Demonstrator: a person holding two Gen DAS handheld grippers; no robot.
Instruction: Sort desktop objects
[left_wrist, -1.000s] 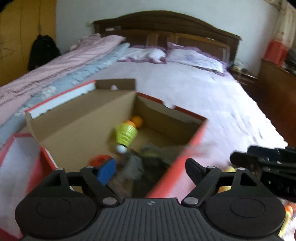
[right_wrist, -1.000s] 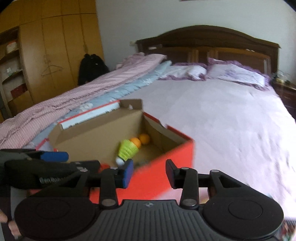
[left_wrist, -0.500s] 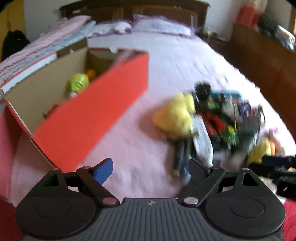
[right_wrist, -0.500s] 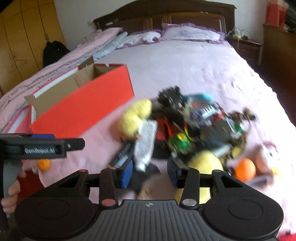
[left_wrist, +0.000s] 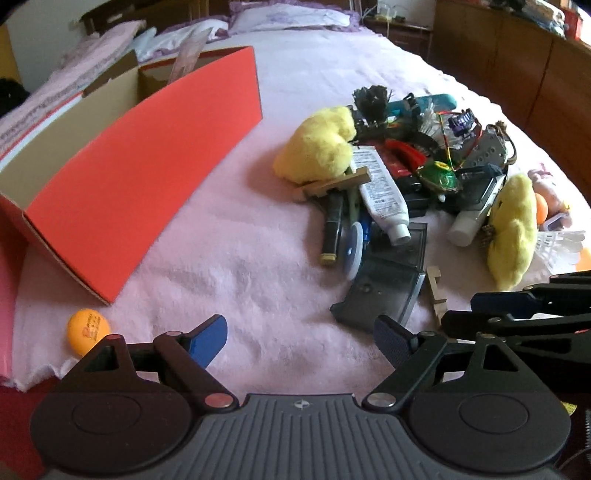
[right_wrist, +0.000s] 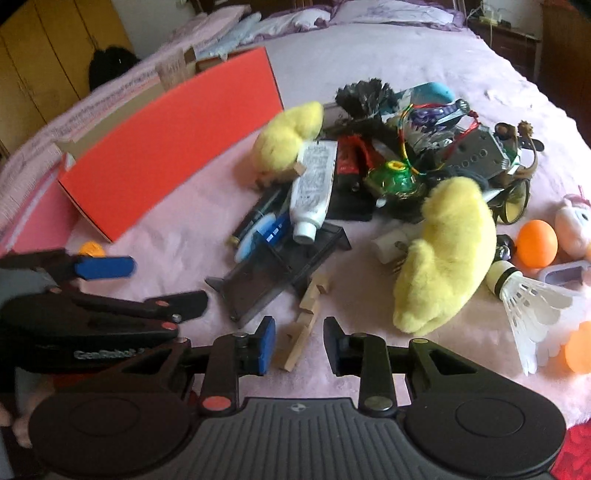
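A heap of small objects lies on the pink bedcover: two yellow plush toys (right_wrist: 447, 251) (left_wrist: 317, 146), a white tube (right_wrist: 312, 188), a dark plastic tray (right_wrist: 280, 266), a wooden piece (right_wrist: 303, 325), a white shuttlecock (right_wrist: 532, 299) and orange balls (right_wrist: 536, 243). A red cardboard box (left_wrist: 140, 155) stands open to the left. My right gripper (right_wrist: 299, 347) is open, its jaws on either side of the wooden piece's near end. My left gripper (left_wrist: 301, 338) is open and empty above bare bedcover, and it also shows in the right wrist view (right_wrist: 147, 284).
An orange ball (left_wrist: 88, 326) lies by the box's near corner. The box's red lid (left_wrist: 7, 295) lies at the far left. Wooden cabinets (left_wrist: 517, 66) line the right side, pillows and headboard lie beyond.
Both grippers have swung from over the box down and right to the heap. The right gripper now straddles the wooden piece. The views have sharpened from blur.
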